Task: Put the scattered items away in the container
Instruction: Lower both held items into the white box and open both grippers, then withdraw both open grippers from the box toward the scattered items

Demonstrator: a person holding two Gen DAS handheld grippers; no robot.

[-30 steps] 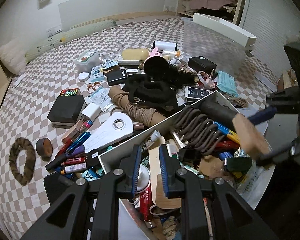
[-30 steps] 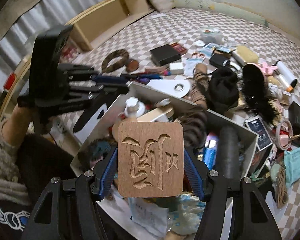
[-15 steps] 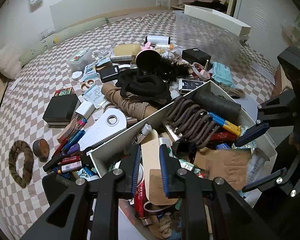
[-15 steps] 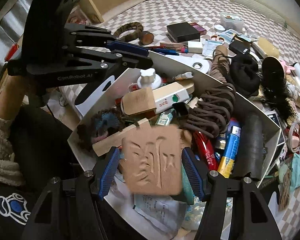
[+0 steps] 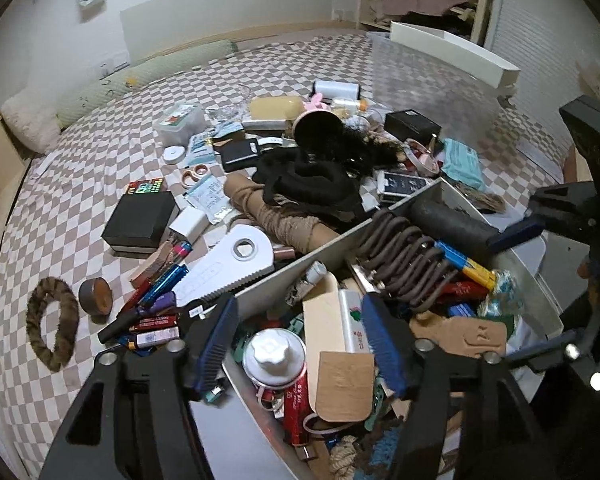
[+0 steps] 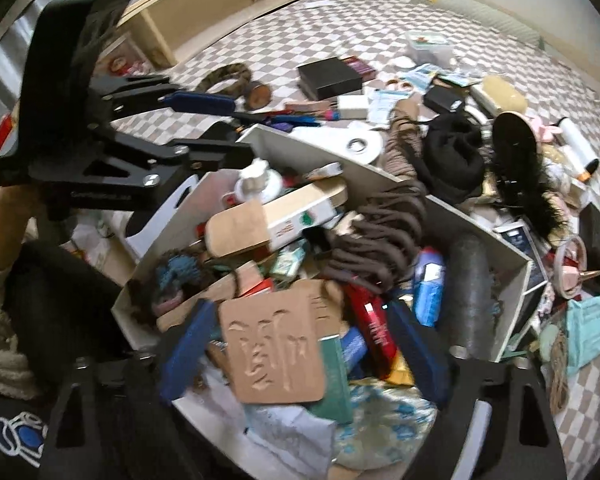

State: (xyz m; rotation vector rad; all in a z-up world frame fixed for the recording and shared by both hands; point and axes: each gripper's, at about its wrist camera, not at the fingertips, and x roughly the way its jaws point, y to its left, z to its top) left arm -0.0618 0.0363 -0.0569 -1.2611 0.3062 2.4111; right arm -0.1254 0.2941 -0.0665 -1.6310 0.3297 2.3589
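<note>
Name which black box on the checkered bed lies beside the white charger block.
The large flat black box, left of the pile; the smaller black box sits far behind.

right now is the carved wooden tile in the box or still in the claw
In the box. The carved wooden tile lies on the clutter inside the white box; the right claw, its jaws just opened, stands wide, pads clear.

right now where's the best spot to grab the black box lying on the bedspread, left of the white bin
Grip the black box across its two long upright side walls, coming straight down from above. It lies flat and square-edged on the checkered bedspread, its far side clear; a white adapter crowds its right edge, so probably avoid that side.
</note>
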